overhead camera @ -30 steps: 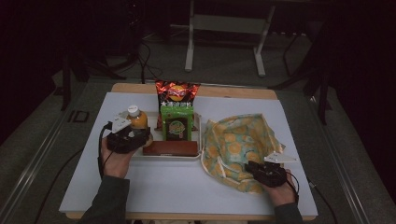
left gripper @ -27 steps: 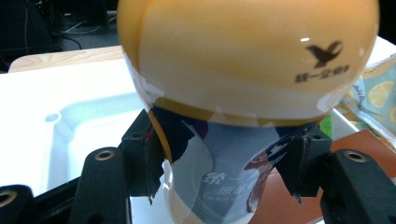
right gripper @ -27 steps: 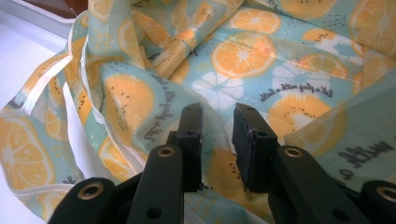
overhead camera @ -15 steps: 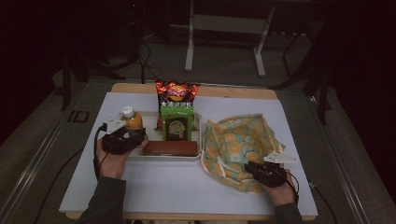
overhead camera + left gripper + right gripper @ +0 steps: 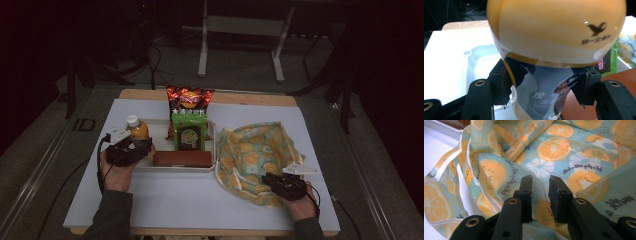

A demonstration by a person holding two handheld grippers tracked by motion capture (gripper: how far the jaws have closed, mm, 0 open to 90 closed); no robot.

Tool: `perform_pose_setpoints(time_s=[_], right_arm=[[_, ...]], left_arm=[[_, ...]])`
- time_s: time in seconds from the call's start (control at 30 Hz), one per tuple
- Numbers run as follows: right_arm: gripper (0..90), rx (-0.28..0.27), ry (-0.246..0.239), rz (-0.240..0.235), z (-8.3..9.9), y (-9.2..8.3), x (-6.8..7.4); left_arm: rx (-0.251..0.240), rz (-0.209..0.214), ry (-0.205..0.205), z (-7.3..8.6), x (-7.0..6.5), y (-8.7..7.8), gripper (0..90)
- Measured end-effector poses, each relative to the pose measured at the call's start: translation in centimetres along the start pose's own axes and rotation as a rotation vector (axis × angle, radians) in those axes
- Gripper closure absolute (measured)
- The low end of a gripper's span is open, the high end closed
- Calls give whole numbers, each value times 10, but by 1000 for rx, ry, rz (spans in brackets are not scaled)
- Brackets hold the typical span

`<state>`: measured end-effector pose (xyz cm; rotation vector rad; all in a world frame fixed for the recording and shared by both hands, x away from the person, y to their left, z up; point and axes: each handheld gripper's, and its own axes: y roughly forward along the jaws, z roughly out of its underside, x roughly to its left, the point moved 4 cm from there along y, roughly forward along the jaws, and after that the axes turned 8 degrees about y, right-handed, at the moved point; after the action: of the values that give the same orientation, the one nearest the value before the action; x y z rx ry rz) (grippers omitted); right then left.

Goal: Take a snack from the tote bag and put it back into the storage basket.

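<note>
An orange juice bottle (image 5: 137,130) with a white cap stands upright at the left end of the white tray (image 5: 180,169). My left gripper (image 5: 136,144) is shut on its lower body. In the left gripper view the bottle (image 5: 554,32) is close up, and both pads of the left gripper (image 5: 544,87) press on its label. At the right lies a cloth bag (image 5: 252,150) printed with orange slices. My right gripper (image 5: 270,179) is at its near edge, and in the right gripper view the jaws of the right gripper (image 5: 540,192) are pinched on a fold of the bag (image 5: 554,147).
On the tray stand a red chips bag (image 5: 189,97) and a green packet (image 5: 189,132), with a brown box (image 5: 182,158) lying in front. The white tabletop (image 5: 200,205) has bare room near the person. Stands and cables are on the floor beyond.
My left gripper and the bottle have shifted slightly to the left. The right gripper has stayed on the bag.
</note>
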<state>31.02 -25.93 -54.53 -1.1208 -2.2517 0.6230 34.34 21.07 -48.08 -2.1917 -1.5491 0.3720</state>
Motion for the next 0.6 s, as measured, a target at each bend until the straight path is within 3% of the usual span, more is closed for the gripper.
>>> perform_pose_setpoints(time_s=[0.6], right_arm=[[726, -1, 1, 0, 0, 0, 0]], left_arm=[[16, -24, -15, 8, 7, 1, 397]])
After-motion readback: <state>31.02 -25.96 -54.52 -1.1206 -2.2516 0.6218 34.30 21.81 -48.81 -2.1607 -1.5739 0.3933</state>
